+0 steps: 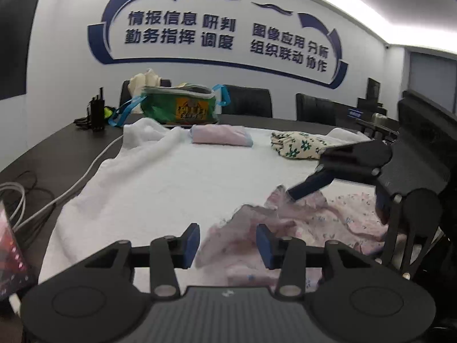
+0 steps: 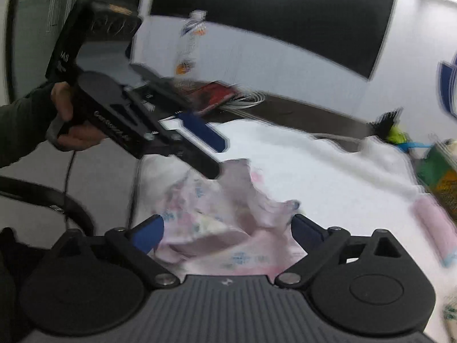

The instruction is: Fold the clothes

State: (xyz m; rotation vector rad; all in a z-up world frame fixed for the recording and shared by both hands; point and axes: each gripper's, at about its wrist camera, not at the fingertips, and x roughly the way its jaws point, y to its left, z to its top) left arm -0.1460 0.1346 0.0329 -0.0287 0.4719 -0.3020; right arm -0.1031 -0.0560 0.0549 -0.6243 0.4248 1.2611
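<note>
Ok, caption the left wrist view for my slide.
Left gripper open over a crumpled pink floral garment on a white towel, right gripper reaching in.

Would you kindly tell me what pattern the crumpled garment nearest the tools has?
Pale pink garment with small blue flowers, seen best in the left wrist view.

Pale pink blue-flowered garment [image 1: 328, 223]; white blanket [image 1: 171, 177]; cream green-flowered cloth [image 1: 297, 144].

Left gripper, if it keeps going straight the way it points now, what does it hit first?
Most likely the crumpled pink garment lying just ahead of the open left gripper, on the white blanket. Depth is uncertain in this view.
</note>
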